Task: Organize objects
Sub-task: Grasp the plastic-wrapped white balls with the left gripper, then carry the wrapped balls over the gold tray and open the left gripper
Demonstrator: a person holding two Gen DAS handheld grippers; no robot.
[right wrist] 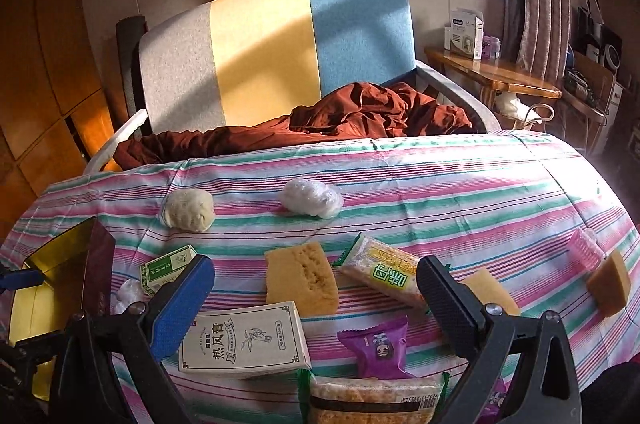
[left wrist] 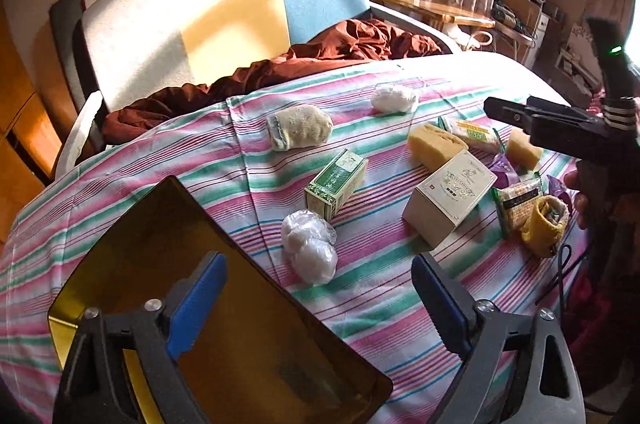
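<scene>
A striped cloth (right wrist: 440, 184) in pink, green and white covers the surface in front of me, with an armchair (right wrist: 260, 52) in grey, yellow and blue panels behind it and a rumpled rust-brown blanket (right wrist: 360, 112) across its seat.

On the cloth at my left stands an open gold-lined box (left wrist: 168, 264). My left gripper (left wrist: 320, 308) hangs over its near edge: the left blue finger is over the box's inside, the right one over bare cloth. These fingers are spread wide and pinch nothing.

My right gripper (right wrist: 316, 304) hovers over the cluster of small things, its fingers spread as wide and also holding nothing. Between them lie a white carton with black characters (right wrist: 244, 340), a yellow sponge block (right wrist: 300, 276), a clear-wrapped snack bar with a green label (right wrist: 384, 272) and a purple snack packet (right wrist: 380, 348). Nearest the camera lies another clear-wrapped grain bar (right wrist: 372, 400).

Left of that cluster, a small green and white carton (left wrist: 336, 184) lies tilted, and just in front of it a bundle of crinkled clear plastic (left wrist: 308, 244). Farther back rest a rolled cream sock (left wrist: 300, 126) and a second white plastic bundle (left wrist: 394, 98), well apart. At the far right sit another sponge wedge (right wrist: 608, 284) and a pink ridged item (right wrist: 586, 248).
</scene>
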